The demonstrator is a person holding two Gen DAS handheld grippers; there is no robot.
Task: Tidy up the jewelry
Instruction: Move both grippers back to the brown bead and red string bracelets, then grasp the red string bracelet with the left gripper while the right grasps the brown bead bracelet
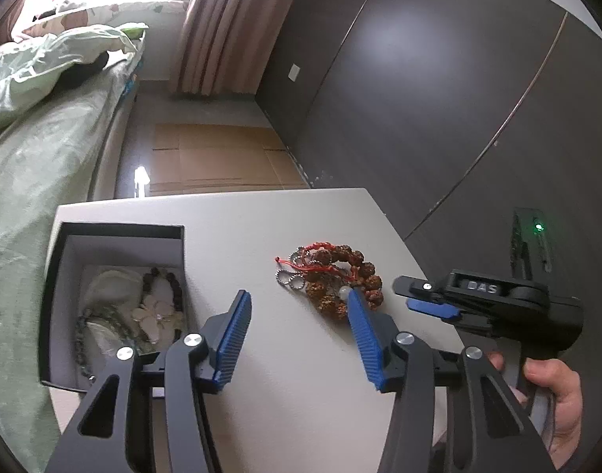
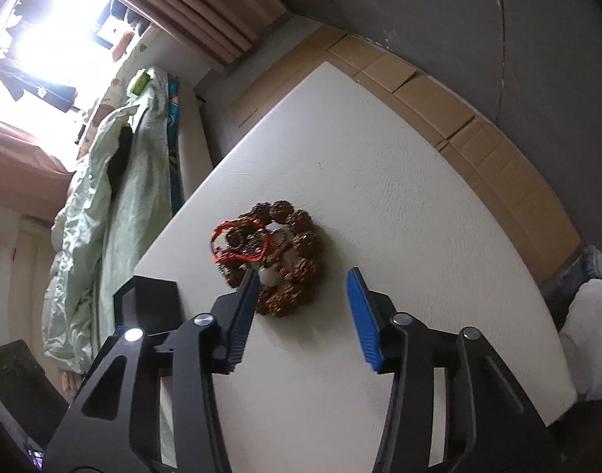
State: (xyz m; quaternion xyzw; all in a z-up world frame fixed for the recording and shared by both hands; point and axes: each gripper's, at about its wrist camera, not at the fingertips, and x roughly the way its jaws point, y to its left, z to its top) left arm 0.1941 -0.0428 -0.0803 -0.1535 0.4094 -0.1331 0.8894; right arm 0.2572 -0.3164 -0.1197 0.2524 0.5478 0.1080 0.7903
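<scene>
Your right gripper [image 2: 302,289], jaws wide and empty, sits nearest the bracelet pile [image 2: 279,258], just ahead and slightly left; the left gripper [image 1: 299,307] is also spread, empty.

- A heap of jewelry [image 1: 332,280] lies on the white tabletop [image 1: 301,354]: a ring of knobbly brown seed beads, a red cord bracelet and a silver chain, tangled together.
- A black box [image 1: 115,307], open and white-lined, stands well left of it, holding dark beaded strands and a pale flower piece.
</scene>
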